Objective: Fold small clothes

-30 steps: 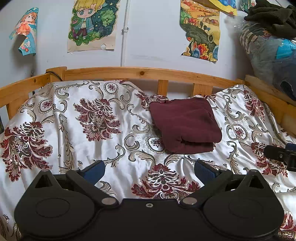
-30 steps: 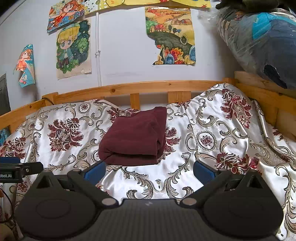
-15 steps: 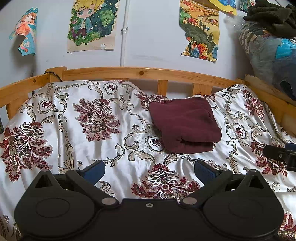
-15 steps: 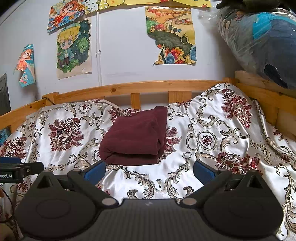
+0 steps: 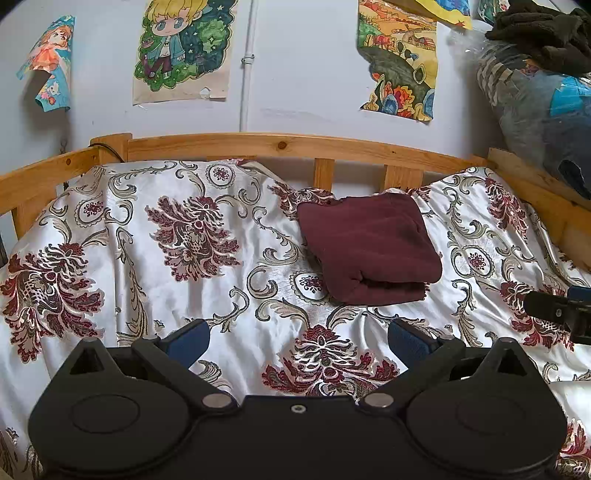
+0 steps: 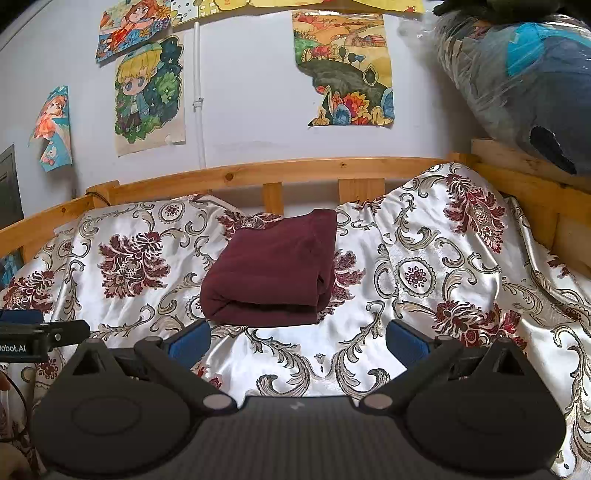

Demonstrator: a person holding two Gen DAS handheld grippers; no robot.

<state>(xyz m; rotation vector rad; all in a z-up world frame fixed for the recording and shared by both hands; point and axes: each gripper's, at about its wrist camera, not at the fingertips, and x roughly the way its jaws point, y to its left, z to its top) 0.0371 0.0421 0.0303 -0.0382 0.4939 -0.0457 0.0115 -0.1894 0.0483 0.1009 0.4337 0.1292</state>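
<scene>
The bed [image 5: 155, 229] with its floral satin cover fills both views, framed by a wooden rail [image 5: 280, 146] at 12 o'clock. On the wall above, the left wrist view shows three posters, while the right wrist view adds a fourth strip of pictures [image 6: 133, 26] at 11 o'clock. A plastic-wrapped bundle [image 6: 524, 81] sits at 2 o'clock in both views; only the left view shows the dark cloth [image 5: 543, 33] piled on top of it clearly.

The folded maroon garment [image 5: 369, 251] lies on the bed toward the rail, at 1 o'clock of the left tool [image 5: 297, 338] and at 12 o'clock of the right tool [image 6: 297, 338]. Each tool is spread wide and holds nothing, well short of the garment. Each view catches the tip of the other tool at its edge.

Compared with a second ago, nothing has visibly moved: garment and both tools sit as before.
</scene>
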